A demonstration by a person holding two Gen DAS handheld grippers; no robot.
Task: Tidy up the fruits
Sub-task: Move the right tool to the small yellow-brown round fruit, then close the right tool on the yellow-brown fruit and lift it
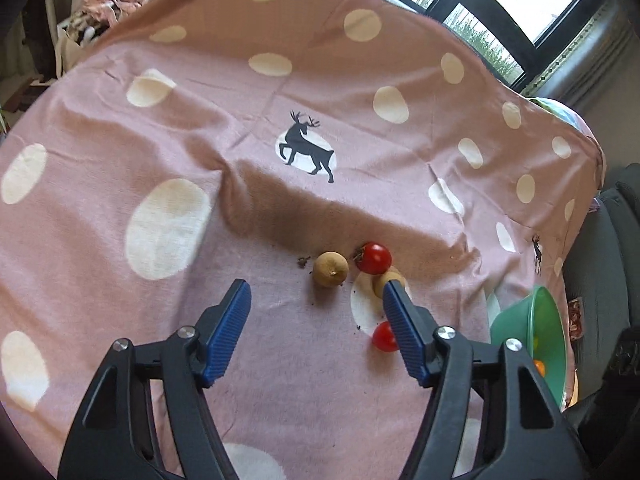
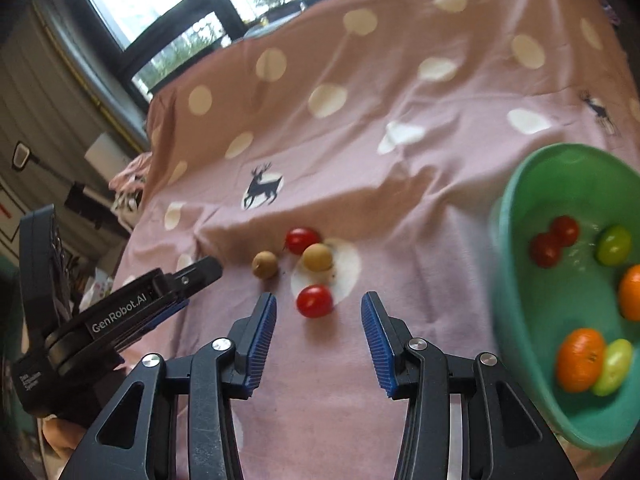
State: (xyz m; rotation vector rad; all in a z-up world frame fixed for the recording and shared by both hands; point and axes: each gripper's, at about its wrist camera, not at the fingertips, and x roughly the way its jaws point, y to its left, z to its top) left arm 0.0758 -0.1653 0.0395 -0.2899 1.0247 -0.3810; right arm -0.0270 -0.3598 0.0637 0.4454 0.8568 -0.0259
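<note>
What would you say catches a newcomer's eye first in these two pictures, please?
Probably the pink cloth with pale dots and a dark deer print, spread over the whole surface. Next, the green bowl at its right edge, holding oranges, red tomatoes and green fruits. Last, the small cluster left on the cloth: two red tomatoes and two tan fruits, just ahead of the open right claw.

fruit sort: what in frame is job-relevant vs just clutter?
Job:
- two red tomatoes on the cloth
- two brown fruits beside them
- green bowl, already holding tomatoes, oranges and green fruits
- left gripper and right gripper, both open and empty

Lying about:
- pink dotted cloth
- crumbs by the fruit
- pile of fabric past the far edge
</note>
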